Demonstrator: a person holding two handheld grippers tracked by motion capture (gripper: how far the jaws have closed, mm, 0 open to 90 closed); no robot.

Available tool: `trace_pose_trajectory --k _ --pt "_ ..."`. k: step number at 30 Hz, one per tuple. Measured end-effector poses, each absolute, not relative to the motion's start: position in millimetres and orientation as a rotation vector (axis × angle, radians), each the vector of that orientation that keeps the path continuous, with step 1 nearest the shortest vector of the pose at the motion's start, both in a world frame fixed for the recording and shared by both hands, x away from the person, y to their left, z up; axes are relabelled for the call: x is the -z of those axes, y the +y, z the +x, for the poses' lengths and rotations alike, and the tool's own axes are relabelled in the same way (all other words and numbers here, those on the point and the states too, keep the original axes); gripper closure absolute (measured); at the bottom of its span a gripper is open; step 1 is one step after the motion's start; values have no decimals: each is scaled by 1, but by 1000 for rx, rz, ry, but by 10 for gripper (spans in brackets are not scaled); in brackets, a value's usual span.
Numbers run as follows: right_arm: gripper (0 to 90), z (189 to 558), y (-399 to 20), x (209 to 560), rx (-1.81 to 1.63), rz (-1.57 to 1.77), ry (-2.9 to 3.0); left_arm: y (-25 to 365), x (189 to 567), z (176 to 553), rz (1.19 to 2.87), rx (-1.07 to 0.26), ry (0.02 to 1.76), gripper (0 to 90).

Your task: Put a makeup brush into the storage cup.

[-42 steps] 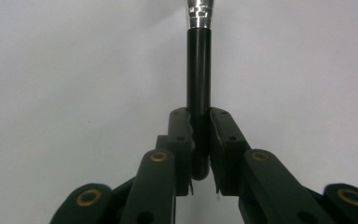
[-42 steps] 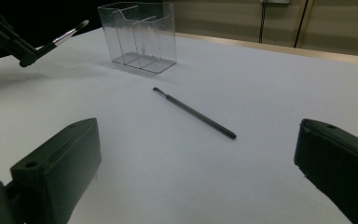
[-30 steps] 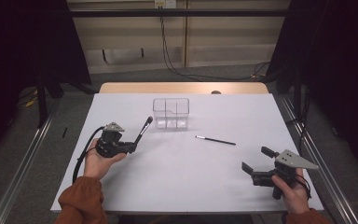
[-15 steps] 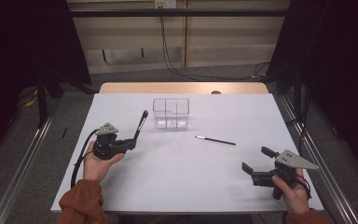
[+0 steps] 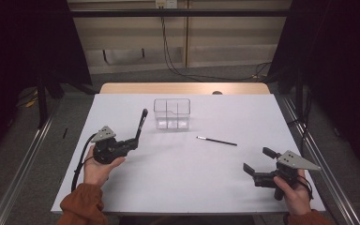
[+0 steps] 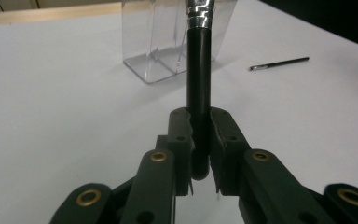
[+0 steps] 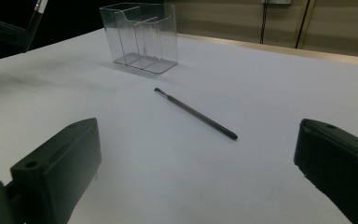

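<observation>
1. Left gripper (image 5: 135, 138): I hold it over the left part of the white table (image 5: 122, 112), its jaws pressed together on the lower end of a thick black brush handle (image 6: 199, 93). The handle rises from the jaws toward the clear organizer (image 5: 171, 113); in the left gripper view a silver ferrule (image 6: 202, 11) sits at its upper end, in front of the organizer's wall. I cannot see the bristles.

2. Right gripper (image 5: 258, 165): I hold it low at the near right of the table, jaws standing wide apart with nothing between them. In the right gripper view both black jaws frame bare tabletop.

3. Thin black brush (image 5: 217, 140): it lies flat on the table, right of centre, between the organizer and my right gripper and well apart from both. In the right gripper view it runs diagonally, its small tip end toward the organizer.

4. Clear organizer: it stands upright near the far middle of the table, divided into compartments by inner walls. It looks empty, though I cannot tell for sure through the clear plastic.

5. Hands: my left hand (image 5: 98, 164) wraps the left gripper's body from below, and my right hand (image 5: 293, 190) grips the right one, both in rust-coloured sleeves (image 5: 82, 206).
</observation>
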State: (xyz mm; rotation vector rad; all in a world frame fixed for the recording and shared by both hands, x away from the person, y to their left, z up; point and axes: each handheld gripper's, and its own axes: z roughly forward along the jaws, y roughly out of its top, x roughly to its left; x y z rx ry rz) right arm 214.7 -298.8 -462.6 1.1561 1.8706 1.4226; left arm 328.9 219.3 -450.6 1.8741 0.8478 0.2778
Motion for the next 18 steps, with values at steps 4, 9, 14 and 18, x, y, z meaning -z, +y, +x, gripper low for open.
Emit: trace_pose_trajectory --k 4,9,14,18 --pt "2 215 -298 462 -1423 1152 1872 220 452 324 1847 -273 834 797" --pt "2 215 -298 462 -1430 1151 1866 220 450 322 1819 -281 818 797" --pt "1 216 -298 461 -1444 1142 1858 211 451 319 1812 -279 789 796" --pt "0 217 -297 459 -1449 1127 1860 205 451 317 1812 -265 766 796"
